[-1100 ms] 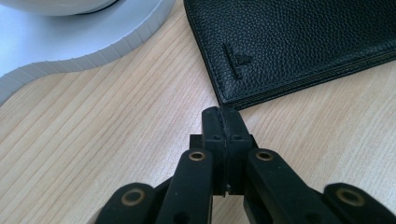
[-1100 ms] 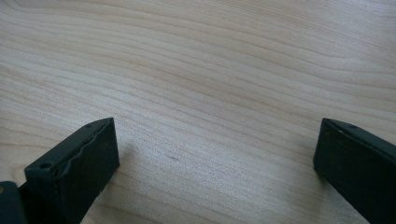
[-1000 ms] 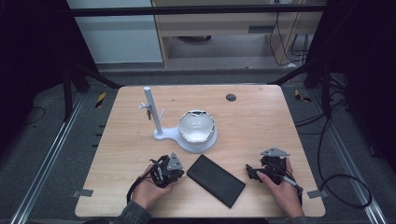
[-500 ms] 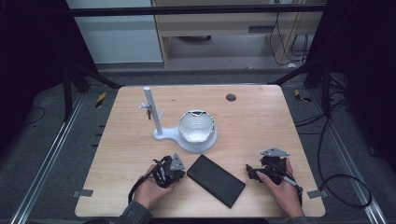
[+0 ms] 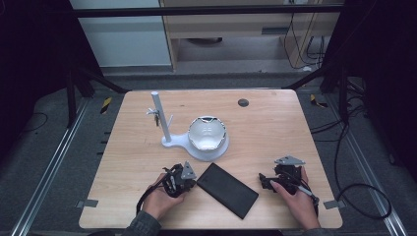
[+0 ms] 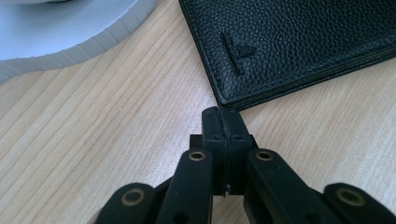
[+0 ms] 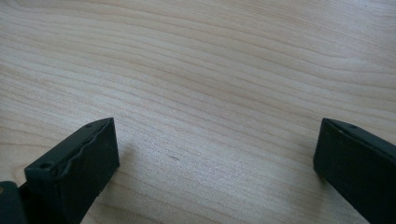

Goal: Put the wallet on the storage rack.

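The work looks to be at its opening step: both grippers rest low on the table (image 5: 275, 123) on either side of a black wallet (image 5: 227, 190), which lies flat and slantwise near the front edge, between the two hands. The left gripper (image 6: 222, 116) has its jaws pressed together, tips just short of the wallet's near corner (image 6: 224, 100), holding nothing. The right gripper (image 7: 215, 154) has its jaws wide apart over bare wood, well clear of the wallet. The next move probably calls for sliding a jaw under that thin edge, since the wallet sits flush on the table and offers little to pinch. It is pebbled leather with stitched seams and a small embossed mark. Behind it stands a white ribbed stand (image 5: 209, 147) with a post (image 5: 161, 118) and a glossy white bowl (image 5: 206, 132)
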{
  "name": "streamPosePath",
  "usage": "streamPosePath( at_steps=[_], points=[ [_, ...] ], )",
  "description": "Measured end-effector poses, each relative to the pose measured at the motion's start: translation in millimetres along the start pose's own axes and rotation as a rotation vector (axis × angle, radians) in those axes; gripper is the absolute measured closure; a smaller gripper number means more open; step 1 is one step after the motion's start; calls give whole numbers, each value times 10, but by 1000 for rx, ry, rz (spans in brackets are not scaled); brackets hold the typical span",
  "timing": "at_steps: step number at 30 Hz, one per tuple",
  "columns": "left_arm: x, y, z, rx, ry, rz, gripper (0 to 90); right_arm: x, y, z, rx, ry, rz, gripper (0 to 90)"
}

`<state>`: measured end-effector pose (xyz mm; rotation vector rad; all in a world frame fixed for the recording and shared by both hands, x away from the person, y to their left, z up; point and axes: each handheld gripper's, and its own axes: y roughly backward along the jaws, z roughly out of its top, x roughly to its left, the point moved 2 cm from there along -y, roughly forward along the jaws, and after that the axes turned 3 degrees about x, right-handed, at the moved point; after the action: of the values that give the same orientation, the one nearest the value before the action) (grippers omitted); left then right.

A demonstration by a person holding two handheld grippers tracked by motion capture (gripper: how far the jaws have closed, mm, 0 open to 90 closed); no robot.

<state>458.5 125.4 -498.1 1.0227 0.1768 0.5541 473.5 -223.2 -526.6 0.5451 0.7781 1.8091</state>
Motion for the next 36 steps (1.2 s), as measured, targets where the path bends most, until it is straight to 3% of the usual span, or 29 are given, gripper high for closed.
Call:
streamPosePath(
  at_steps=[8,12,16,19,25,27,31,36],
  points=[
    [2,34,16,-36,10,4,893,0,0,0,0,0,0,5],
    [1,94,60,-111,48,-12,889,0,0,0,0,-1,1,5],
    [7,115,151,-143,49,-29,889,-2,1,-1,0,2,-1,8],
    [7,125,254,-150,27,-33,888,-1,44,11,10,16,12,97],
    [-20,145,513,-170,-27,-82,885,102,378,208,-60,55,31,170],
    [-45,140,612,-168,-52,-85,880,194,547,317,-52,107,29,207],
    [-51,128,787,-157,-89,-89,869,297,735,434,-10,152,74,260],
    [37,112,908,-165,-51,-133,870,381,905,578,47,211,108,302]
  ],
)
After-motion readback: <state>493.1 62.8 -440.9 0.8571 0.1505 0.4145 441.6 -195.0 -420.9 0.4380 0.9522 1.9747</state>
